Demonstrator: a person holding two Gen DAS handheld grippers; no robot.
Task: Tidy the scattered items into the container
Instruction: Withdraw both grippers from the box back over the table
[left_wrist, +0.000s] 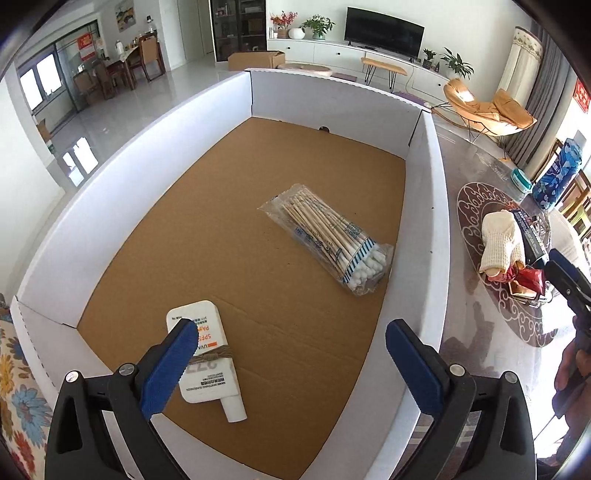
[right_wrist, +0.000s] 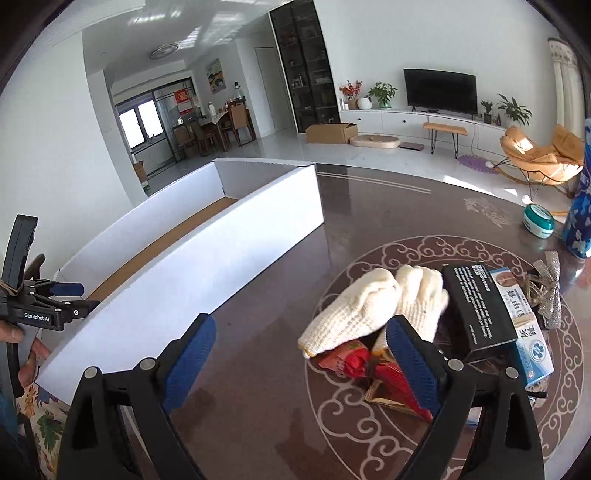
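Left claw (left_wrist: 291, 347) hangs wide open over the box (left_wrist: 428, 206), nothing between its pads, so the tube (left_wrist: 207, 354) under its left finger looks dropped off. Swab bag (left_wrist: 328, 236) lies inside too, around 1 o'clock from the tube. Right claw (right_wrist: 299, 354) is spread open as well, empty, aimed at the pile on the table (right_wrist: 369, 206), probably lining up for the next pick. Gloves (right_wrist: 373, 306) sit on top; red packets (right_wrist: 354, 362) are half buried beneath, the right finger covers part of them. Black carton (right_wrist: 476, 306) at 3 o'clock overlaps a blue one (right_wrist: 528, 332), print too small to read.
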